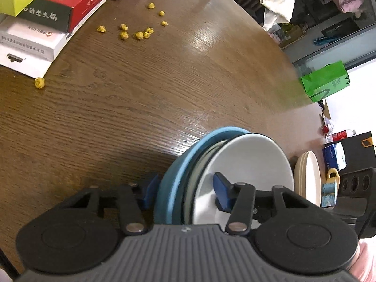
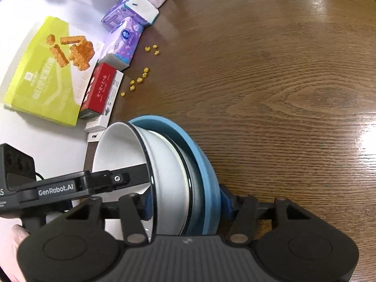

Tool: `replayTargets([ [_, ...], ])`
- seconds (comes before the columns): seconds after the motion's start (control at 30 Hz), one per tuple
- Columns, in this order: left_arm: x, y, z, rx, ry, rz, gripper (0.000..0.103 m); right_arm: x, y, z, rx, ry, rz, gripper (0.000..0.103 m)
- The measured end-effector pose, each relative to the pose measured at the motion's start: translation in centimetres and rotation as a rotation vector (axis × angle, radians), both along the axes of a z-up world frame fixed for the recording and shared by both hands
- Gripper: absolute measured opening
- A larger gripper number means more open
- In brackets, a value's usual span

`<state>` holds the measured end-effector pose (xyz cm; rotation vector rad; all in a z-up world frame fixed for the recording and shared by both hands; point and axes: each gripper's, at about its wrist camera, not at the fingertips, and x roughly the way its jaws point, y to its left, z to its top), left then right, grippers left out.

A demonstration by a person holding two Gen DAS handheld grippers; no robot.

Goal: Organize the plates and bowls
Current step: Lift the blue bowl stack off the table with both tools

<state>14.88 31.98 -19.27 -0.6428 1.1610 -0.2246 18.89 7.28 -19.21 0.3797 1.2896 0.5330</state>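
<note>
Left gripper (image 1: 185, 193) and right gripper (image 2: 185, 205) each clamp the nested stack between blue pads: glossy white bowl (image 1: 246, 164) inside matte blue plate (image 1: 178, 176).

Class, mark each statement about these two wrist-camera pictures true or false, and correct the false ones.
1. Both grippers clamp one stack of dishes. True: the left gripper and right gripper grip the same stack.
2. The white bowl sits in the blue plate. True.
3. The round wooden table is spotless. False: yellow crumbs lie on it.
4. The green paper bag stands on the table. False: it stands beyond the table's edge.
</note>
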Motion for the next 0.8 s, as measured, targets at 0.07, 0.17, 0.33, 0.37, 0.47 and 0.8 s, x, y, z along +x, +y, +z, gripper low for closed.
replayTargets([
  [0.07, 0.06, -0.16, 0.11, 0.008, -0.003, 0.007, 0.053, 0.12, -0.01, -0.03, 0.005, 0.004, 0.008, 0.051],
  [0.17, 0.04, -0.18, 0.22, 0.011, -0.006, 0.008, 0.053, 0.23, 0.0, -0.05, 0.009, 0.005, 0.017, 0.051],
  [0.33, -0.04, -0.29, 0.21, 0.014, -0.014, 0.004, 0.051, -0.08, -0.3, -0.03, 0.017, -0.002, 0.012, 0.05],
  [0.37, -0.05, -0.3, 0.22, 0.014, -0.015, 0.003, 0.051, -0.14, -0.32, -0.03, 0.019, -0.004, 0.01, 0.05],
  [0.47, 0.06, -0.48, 0.21, 0.018, -0.015, 0.003, 0.05, -0.37, -0.6, 0.0, 0.022, -0.01, 0.003, 0.05],
  [0.8, -0.29, -0.5, 0.29, 0.032, -0.008, -0.02, 0.043, -0.6, -0.89, 0.06, 0.027, -0.013, -0.013, 0.05],
])
